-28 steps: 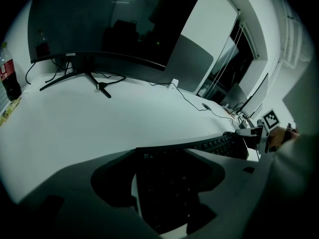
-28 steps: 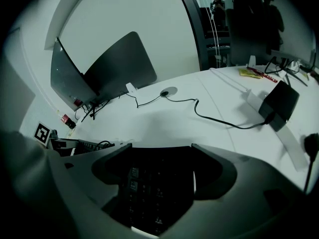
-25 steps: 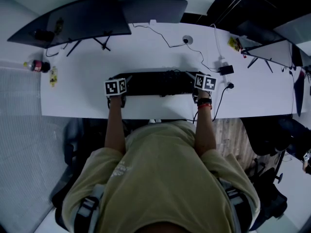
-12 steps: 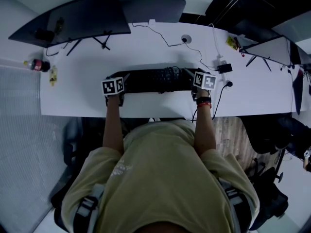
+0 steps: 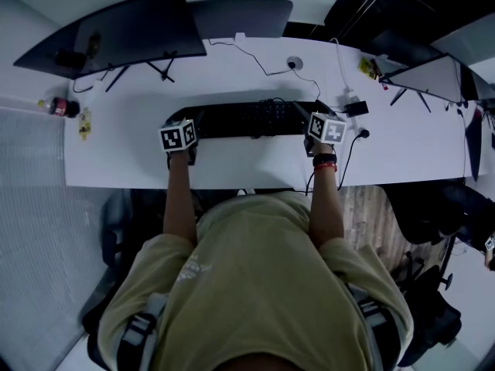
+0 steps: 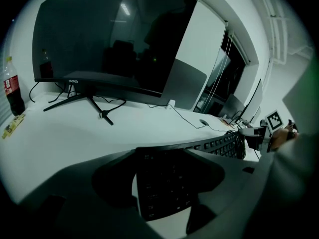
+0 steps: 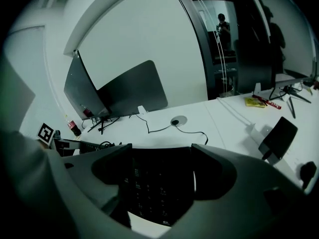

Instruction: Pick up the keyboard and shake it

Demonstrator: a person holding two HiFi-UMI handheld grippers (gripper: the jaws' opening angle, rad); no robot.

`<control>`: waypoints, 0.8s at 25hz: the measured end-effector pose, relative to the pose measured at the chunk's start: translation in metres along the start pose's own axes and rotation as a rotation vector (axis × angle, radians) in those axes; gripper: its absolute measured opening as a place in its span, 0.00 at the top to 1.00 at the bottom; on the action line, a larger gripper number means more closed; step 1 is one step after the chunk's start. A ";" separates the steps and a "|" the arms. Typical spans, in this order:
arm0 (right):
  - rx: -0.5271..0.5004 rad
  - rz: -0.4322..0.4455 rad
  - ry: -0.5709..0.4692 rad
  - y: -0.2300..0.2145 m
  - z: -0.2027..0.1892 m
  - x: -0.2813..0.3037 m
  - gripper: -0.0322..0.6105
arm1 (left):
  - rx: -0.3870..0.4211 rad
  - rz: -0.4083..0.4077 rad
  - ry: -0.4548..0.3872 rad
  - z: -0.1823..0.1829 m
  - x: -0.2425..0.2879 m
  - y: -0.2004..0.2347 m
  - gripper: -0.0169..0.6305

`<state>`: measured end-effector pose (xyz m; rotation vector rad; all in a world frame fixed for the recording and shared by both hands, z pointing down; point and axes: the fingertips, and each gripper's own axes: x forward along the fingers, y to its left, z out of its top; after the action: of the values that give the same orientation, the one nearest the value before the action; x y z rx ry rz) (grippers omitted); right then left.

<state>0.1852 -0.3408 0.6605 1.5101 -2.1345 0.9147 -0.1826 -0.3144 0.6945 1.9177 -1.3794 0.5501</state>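
A long black keyboard (image 5: pixel 247 119) lies crosswise over the white desk (image 5: pixel 232 168), held at both ends. My left gripper (image 5: pixel 188 127) is shut on its left end, my right gripper (image 5: pixel 309 120) on its right end. In the left gripper view the keyboard (image 6: pixel 219 146) runs from between the dark jaws of the left gripper (image 6: pixel 162 178) off to the right, where the right gripper's marker cube (image 6: pixel 274 121) shows. In the right gripper view the right gripper (image 7: pixel 162 176) has the key rows (image 7: pixel 149 195) between its jaws. A coiled cable lies on the keyboard's middle.
A large dark monitor (image 5: pixel 116 29) stands at the back left, another (image 5: pixel 433 76) at the right. A cola bottle (image 5: pixel 60 105) and a yellow packet (image 5: pixel 83 122) lie at the far left. Cables and a black power adapter (image 5: pixel 358 109) lie right of the keyboard.
Both grippers and the keyboard between them have moved away from the person, towards the monitors. The grip has not changed.
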 end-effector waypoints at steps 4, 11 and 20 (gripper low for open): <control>-0.035 0.015 -0.067 0.003 0.013 0.000 0.37 | 0.008 0.009 -0.045 0.011 -0.001 0.000 0.52; -0.070 0.038 -0.142 0.009 0.031 0.002 0.37 | 0.023 0.031 -0.111 0.029 -0.003 0.004 0.52; -0.140 0.066 -0.298 0.014 0.048 0.003 0.37 | 0.088 0.034 -0.247 0.053 -0.008 0.002 0.52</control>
<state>0.1748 -0.3730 0.6234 1.5955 -2.4117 0.5735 -0.1907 -0.3494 0.6540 2.0921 -1.5670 0.4063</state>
